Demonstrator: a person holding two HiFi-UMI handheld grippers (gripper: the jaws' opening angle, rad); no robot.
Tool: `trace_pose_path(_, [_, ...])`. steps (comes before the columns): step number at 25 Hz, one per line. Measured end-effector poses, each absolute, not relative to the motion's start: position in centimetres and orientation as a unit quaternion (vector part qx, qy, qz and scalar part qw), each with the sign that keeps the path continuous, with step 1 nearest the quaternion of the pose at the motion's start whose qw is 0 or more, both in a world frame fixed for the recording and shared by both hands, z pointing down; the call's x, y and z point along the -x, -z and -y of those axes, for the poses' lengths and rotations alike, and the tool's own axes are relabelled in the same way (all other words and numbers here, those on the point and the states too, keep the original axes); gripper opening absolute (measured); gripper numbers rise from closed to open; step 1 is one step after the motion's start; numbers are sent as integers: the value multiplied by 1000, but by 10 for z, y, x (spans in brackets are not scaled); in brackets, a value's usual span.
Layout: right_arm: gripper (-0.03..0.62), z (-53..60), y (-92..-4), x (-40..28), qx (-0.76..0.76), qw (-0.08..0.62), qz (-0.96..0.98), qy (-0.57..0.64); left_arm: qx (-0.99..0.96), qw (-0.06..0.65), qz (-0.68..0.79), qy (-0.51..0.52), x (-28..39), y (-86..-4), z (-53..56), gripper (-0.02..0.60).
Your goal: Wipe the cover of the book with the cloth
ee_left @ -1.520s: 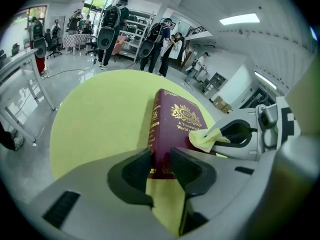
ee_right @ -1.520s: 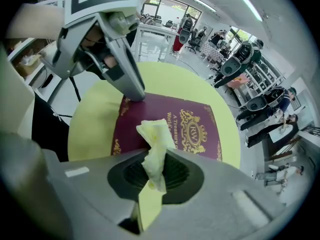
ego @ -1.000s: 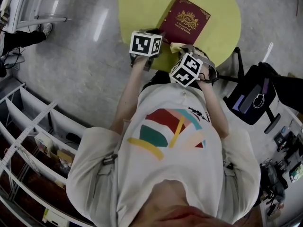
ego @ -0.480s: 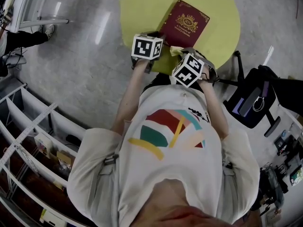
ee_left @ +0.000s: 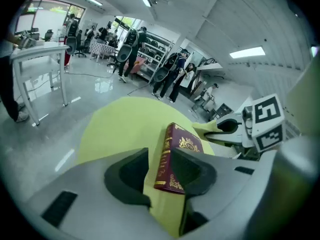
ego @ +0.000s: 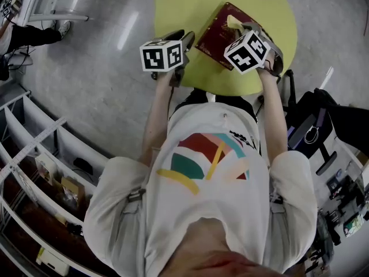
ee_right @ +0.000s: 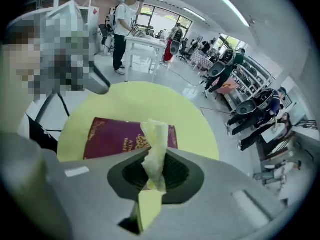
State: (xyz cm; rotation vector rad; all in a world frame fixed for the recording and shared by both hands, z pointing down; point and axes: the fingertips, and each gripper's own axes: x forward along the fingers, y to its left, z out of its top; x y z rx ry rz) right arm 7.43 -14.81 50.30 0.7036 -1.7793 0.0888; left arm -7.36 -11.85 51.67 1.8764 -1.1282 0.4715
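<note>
Right claw (ee_right: 156,161): jaws closed on a wad of cloth; pointing steeply down over the book.
Left claw (ee_left: 159,159): jaws partly apart, pressing on nothing; it hangs by the tabletop's left edge, with the book's spine corner seen through the gap.
Tabletop (ego: 184,4): round and yellow.
Book (ego: 214,32): maroon hardback with a gilt crest, lying flat between the tabletop's centre and its near edge, askew to that edge.
Cloth (ee_right: 156,134): pale yellow, bunched, standing out past the right claw's tips; whether it touches the cover cannot be told.
Step in hand (judged): bringing the cloth onto the cover to begin a stroke.
Technique (advice): lower until only cloth meets the cover, press lightly, stroke spine to fore-edge in overlapping passes, and steady the near corner with the left claw so the book does not slide.
</note>
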Motion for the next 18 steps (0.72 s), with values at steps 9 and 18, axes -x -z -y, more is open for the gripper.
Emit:
trace_pose_path(9, [31, 223, -541, -69, -316, 609, 727, -8, -725, 421, 511, -188, 123, -507, 113, 126])
trace_pose_path(18, [31, 218, -557, -59, -294, 646, 705, 9, -711, 429, 522, -194, 142, -516, 105, 126])
